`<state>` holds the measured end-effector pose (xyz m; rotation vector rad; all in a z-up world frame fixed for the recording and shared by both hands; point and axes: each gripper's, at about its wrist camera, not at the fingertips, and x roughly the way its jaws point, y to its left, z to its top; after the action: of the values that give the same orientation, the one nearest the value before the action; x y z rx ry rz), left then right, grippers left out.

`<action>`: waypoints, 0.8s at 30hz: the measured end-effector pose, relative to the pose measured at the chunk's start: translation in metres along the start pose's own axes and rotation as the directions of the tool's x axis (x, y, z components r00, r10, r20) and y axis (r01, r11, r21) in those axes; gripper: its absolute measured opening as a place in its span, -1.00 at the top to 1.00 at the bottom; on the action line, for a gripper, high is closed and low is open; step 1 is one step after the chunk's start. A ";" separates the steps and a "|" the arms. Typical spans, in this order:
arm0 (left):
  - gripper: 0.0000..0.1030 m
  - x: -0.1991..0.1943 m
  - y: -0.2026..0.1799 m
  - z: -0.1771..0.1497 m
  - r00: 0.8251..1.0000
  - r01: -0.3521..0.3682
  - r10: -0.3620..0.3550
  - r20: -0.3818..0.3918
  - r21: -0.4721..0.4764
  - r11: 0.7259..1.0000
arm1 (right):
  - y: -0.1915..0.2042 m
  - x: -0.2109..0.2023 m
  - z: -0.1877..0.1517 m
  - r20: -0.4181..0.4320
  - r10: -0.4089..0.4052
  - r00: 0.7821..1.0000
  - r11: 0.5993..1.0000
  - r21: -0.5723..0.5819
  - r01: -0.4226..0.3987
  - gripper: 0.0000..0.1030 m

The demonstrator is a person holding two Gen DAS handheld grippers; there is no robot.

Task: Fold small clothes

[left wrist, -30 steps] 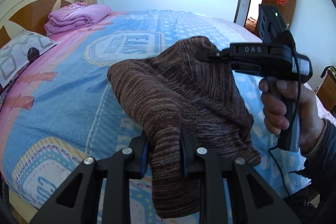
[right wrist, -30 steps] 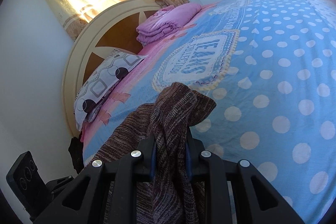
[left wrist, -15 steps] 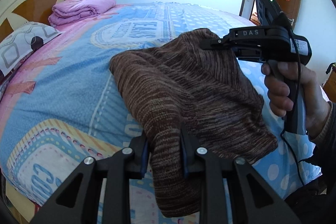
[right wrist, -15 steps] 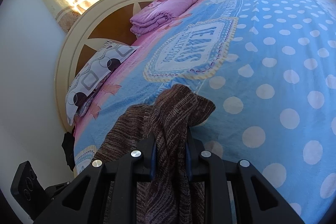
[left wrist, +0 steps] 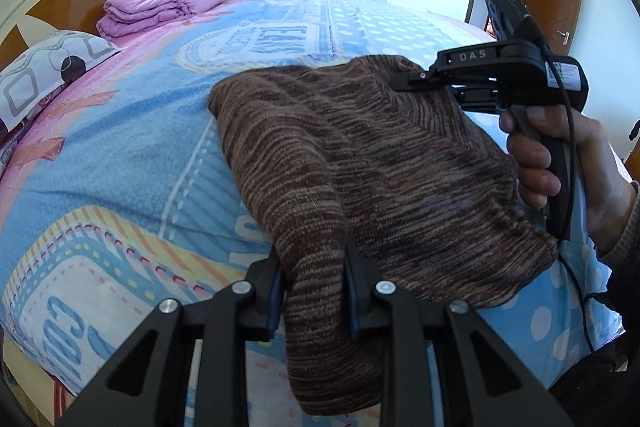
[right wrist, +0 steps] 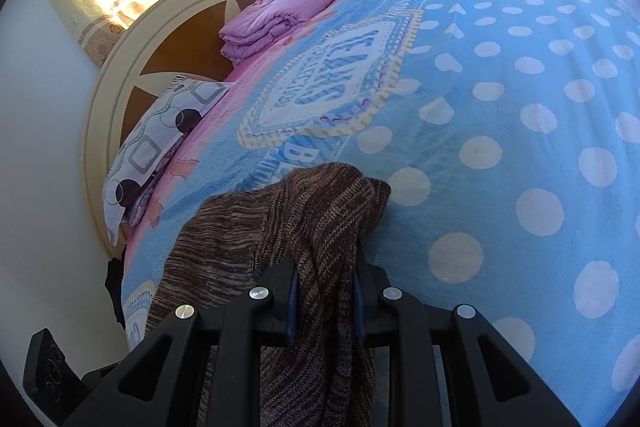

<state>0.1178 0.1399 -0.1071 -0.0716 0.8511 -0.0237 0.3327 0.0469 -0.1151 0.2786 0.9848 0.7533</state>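
Knitwear: a brown striped garment [left wrist: 360,155] hangs between both tongs above the bed [left wrist: 132,155], its lower part draped on the blue dotted bedspread near the foot edge. Left tongs [left wrist: 314,291] are clenched on a bunched fold, right tongs [right wrist: 325,299] clenched on the opposite corner. Judged step is laying it flat: keep both grips level and the cloth taut between them so no crease sets in.

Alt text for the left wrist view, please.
The left gripper pinches a brown knit garment over a blue patterned bedspread; the right gripper, in a person's hand, grips its far edge.
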 end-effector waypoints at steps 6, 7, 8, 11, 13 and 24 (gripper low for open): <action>0.27 -0.008 0.001 0.002 1.000 -0.018 0.017 -0.025 -0.011 1.000 | -0.005 0.006 -0.005 -0.014 -0.043 0.999 0.999 0.000 0.043 0.52; 0.27 -0.016 -0.001 0.005 1.000 -0.018 0.018 -0.019 -0.005 1.000 | -0.004 0.004 -0.005 -0.012 -0.059 0.998 0.998 -0.011 0.059 0.51; 0.27 -0.022 -0.001 0.007 1.000 -0.020 0.020 -0.005 0.002 1.000 | -0.003 0.003 -0.005 -0.008 -0.067 0.998 0.998 -0.016 0.067 0.48; -0.14 -0.054 -0.004 0.018 0.995 -0.042 0.041 0.092 0.011 0.999 | -0.002 -0.011 -0.006 0.022 -0.081 0.996 0.997 -0.011 0.081 0.44; -0.43 -0.070 -0.002 0.028 0.984 -0.069 0.067 0.166 0.006 0.998 | -0.002 -0.027 -0.009 0.074 -0.073 0.995 0.997 -0.001 0.073 0.37; -0.64 0.010 0.027 0.020 0.975 -0.207 0.210 0.068 -0.045 0.977 | 0.046 -0.053 -0.081 0.023 0.041 0.999 0.975 -0.221 -0.035 0.34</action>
<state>0.1394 0.1678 -0.1035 -0.0179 0.7834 0.1916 0.2269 0.0338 -0.1003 0.1146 0.8631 0.8834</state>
